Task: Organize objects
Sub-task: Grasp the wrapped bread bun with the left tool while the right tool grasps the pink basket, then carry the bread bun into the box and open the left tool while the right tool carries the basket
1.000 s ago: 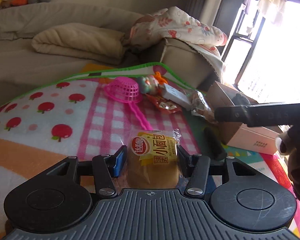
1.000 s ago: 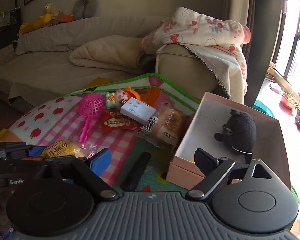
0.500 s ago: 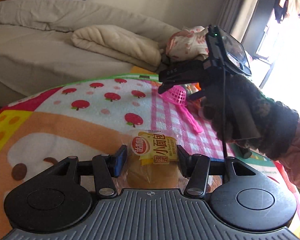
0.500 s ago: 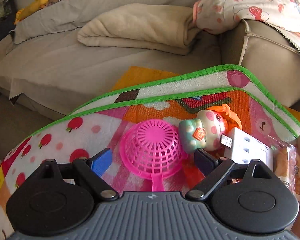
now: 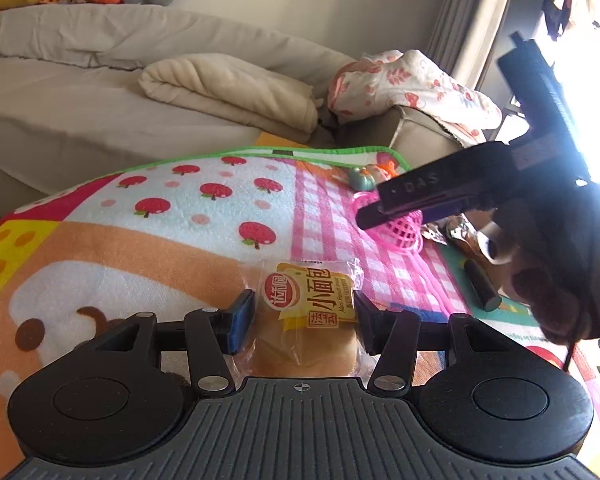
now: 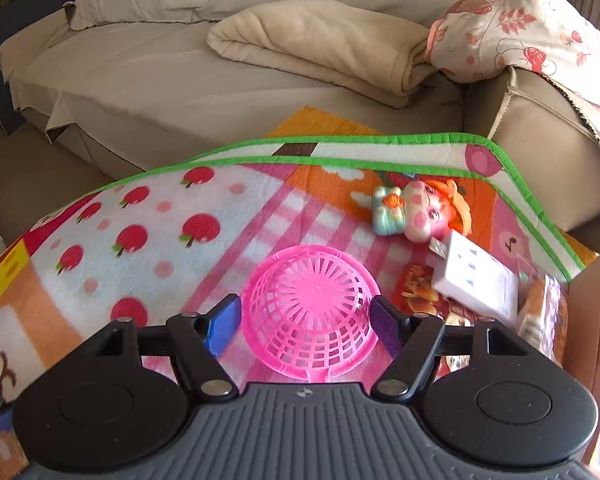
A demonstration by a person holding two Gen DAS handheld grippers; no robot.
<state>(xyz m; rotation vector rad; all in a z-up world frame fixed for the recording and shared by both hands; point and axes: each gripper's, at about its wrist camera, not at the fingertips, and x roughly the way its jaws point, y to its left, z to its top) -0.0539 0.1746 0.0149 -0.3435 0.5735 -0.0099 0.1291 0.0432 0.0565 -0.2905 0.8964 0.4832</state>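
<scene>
My left gripper [image 5: 304, 312] is shut on a small wrapped bread bun [image 5: 308, 316] with a yellow and red label, held just above the colourful play mat [image 5: 172, 216]. My right gripper [image 6: 306, 316] is open, its jaws either side of a pink plastic basket scoop [image 6: 310, 316] that lies upside down on the mat [image 6: 148, 224]. The jaws do not press on it. In the left wrist view the right gripper [image 5: 384, 216] reaches over the pink scoop [image 5: 404, 232] from the right.
A pig toy [image 6: 420, 212], a white power adapter [image 6: 476, 280] and snack packets [image 6: 416, 288] lie beyond the scoop. A black cylinder [image 5: 480, 284] lies on the mat. A cardboard box edge [image 6: 596, 320] stands at the right. A sofa with blankets [image 6: 320, 44] is behind.
My right gripper moved left and down from beside the box to close around the pink scoop. My left gripper swung left with the bun still held.
</scene>
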